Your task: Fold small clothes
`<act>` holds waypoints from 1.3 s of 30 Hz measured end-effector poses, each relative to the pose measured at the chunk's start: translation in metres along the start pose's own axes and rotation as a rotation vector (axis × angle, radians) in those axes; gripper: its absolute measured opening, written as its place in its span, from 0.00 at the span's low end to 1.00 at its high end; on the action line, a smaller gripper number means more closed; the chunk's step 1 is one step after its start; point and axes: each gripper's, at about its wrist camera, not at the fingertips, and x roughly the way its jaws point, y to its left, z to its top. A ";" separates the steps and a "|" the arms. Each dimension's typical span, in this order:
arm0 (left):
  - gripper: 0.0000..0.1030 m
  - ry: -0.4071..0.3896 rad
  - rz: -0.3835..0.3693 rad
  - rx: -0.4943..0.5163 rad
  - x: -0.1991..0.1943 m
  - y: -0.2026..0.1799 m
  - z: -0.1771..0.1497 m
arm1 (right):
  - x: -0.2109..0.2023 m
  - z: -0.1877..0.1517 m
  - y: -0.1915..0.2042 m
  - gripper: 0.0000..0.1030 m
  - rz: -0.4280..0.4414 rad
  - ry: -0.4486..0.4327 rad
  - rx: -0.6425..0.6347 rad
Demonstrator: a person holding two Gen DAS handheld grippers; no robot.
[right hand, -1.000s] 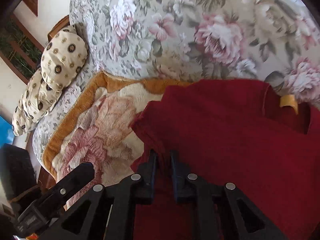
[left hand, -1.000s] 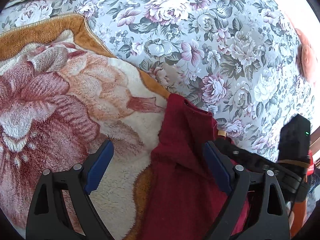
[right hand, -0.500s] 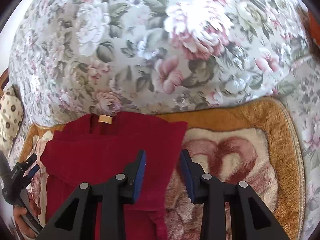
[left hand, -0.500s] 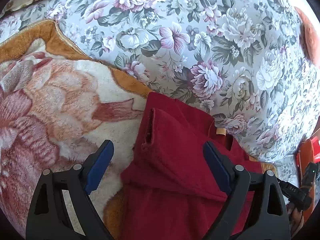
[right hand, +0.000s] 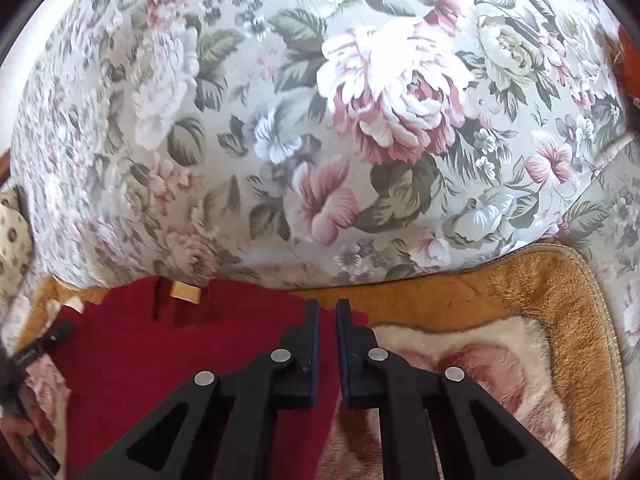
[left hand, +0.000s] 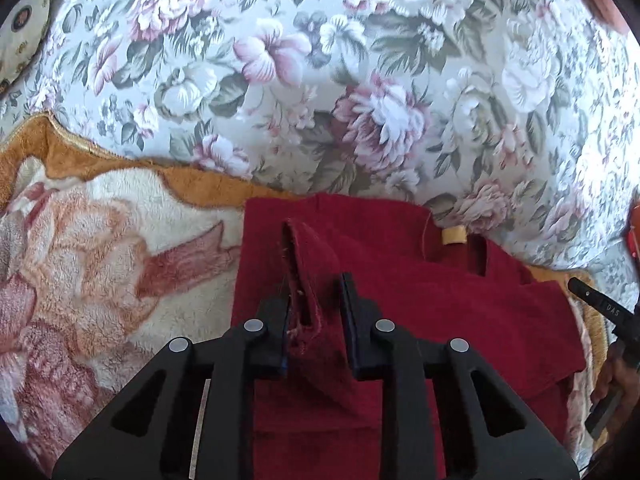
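On the plush blanket point(left hand: 100, 248) spread over the flowered bedspread point(left hand: 360, 80), the small red garment point(left hand: 460, 312) lies mostly flat, its neck opening and tan label point(left hand: 453, 236) toward the far edge, just short of the blanket's orange border. What has just changed is the grip on both sides. A second ago the left tongs point(left hand: 316, 316) stood wide over the garment's left part; their jaws have just been closing, and they now pinch a raised ridge of red cloth, a sleeve or side flap whose stitched hem stands up between the pads. The right tongs point(right hand: 327, 320), seen half open over the garment's right edge a moment earlier, have just been closing as well; in the right wrist view their jaws stand nearly together right at the upper right corner of the cloth, but whether any fabric is caught between the pads I cannot tell, since only a narrow dark gap shows there. Both hands have also come in closer to the collar end than before. My reading is that the reaching step is over and the fold itself is about to begin: with the left flap held, it can be lifted and carried across the body of the garment. The risk is an uneven fold if the right side proves not to be held.
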 end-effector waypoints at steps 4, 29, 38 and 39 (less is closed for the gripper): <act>0.19 -0.013 -0.001 -0.018 -0.007 0.013 -0.010 | -0.032 -0.009 0.000 0.07 0.132 -0.012 0.040; 0.55 -0.036 -0.025 0.019 -0.048 -0.002 -0.037 | -0.039 -0.077 0.057 0.07 -0.039 0.152 -0.247; 0.56 0.042 0.031 0.038 -0.026 0.001 -0.037 | -0.033 -0.085 0.063 0.07 -0.075 0.155 -0.262; 0.56 0.041 0.028 0.037 -0.030 0.002 -0.038 | -0.035 -0.086 0.063 0.07 -0.074 0.158 -0.256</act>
